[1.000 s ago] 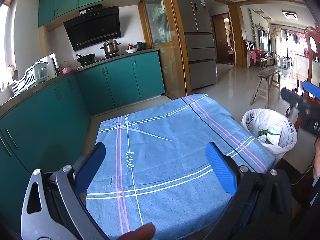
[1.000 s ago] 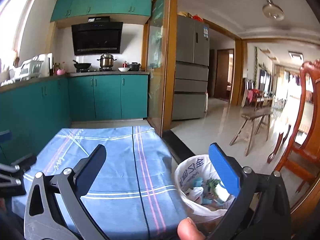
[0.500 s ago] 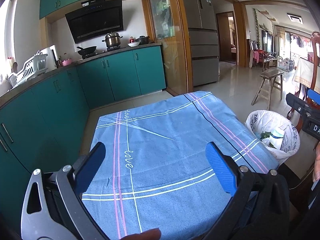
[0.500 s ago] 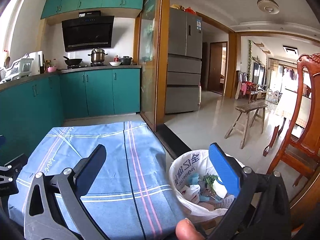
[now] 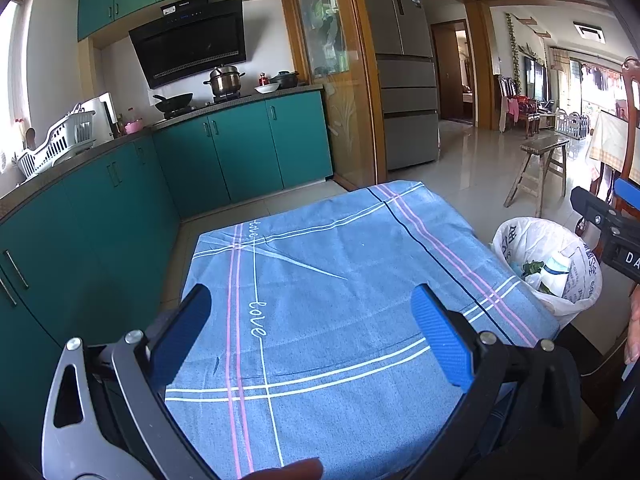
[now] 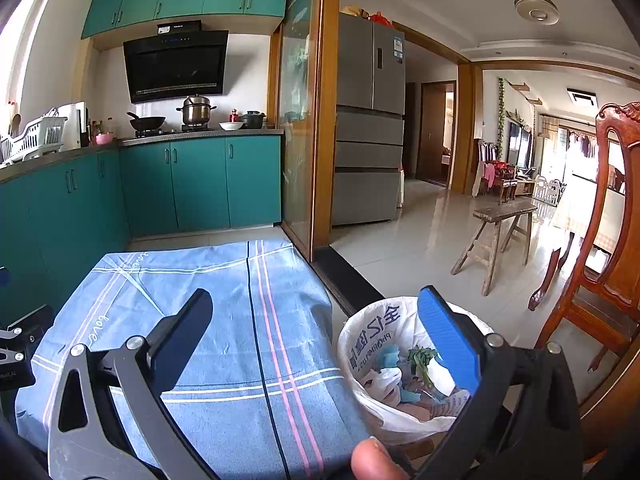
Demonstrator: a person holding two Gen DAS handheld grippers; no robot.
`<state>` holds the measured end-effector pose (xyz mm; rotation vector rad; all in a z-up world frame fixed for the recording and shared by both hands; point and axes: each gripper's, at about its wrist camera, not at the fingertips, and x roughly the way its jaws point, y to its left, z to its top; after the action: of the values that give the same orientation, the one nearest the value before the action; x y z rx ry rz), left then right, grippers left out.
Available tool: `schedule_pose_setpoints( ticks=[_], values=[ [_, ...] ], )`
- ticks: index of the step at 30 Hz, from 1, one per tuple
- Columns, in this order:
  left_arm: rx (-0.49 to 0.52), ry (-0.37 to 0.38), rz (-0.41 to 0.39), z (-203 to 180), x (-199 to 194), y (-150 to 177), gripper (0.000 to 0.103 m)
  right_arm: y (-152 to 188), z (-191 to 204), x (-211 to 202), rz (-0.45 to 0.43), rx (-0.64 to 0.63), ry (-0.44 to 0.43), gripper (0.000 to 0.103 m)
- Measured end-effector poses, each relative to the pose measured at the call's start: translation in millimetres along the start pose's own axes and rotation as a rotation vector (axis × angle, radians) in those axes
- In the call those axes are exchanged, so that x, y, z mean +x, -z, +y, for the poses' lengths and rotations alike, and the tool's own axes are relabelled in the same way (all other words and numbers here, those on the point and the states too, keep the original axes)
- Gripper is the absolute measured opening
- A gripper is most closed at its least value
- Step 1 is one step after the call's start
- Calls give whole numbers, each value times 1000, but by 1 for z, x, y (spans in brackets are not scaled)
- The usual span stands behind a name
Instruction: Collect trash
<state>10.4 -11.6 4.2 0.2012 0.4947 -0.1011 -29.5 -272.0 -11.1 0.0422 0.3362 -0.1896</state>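
A bin lined with a white plastic bag [image 5: 516,240] [image 6: 368,332] stands on the floor by the table's right side. It holds greens, a white bottle, blue scraps and crumpled plastic. The table wears a blue cloth [image 5: 320,280] [image 6: 224,320] with pink and white stripes, and nothing lies on it. My left gripper [image 5: 312,332] hovers open over the near part of the cloth, with nothing between its blue pads. My right gripper [image 6: 316,336] is open too, above the table's right edge, its right finger over the bin. The right gripper's body [image 5: 608,228] shows at the left wrist view's right edge.
Teal kitchen cabinets [image 5: 100,208] [image 6: 192,184] run along the left and far sides. A fridge [image 6: 370,120] stands behind a wooden door frame. A wooden stool [image 6: 500,228] and a red-brown chair [image 6: 600,248] stand on the tiled floor to the right. A thumb [image 6: 370,458] shows at the bottom.
Both grippers have drawn back and risen a little, so the table and bin sit lower and farther in view. Both stay open and hold nothing.
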Motion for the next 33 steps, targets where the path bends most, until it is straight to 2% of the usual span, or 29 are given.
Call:
schedule_pose_setpoints(
  ticks=[33],
  values=[
    [-8,-8,29,1,6,0,100,8,0,11,29,2,-7,100]
  ],
)
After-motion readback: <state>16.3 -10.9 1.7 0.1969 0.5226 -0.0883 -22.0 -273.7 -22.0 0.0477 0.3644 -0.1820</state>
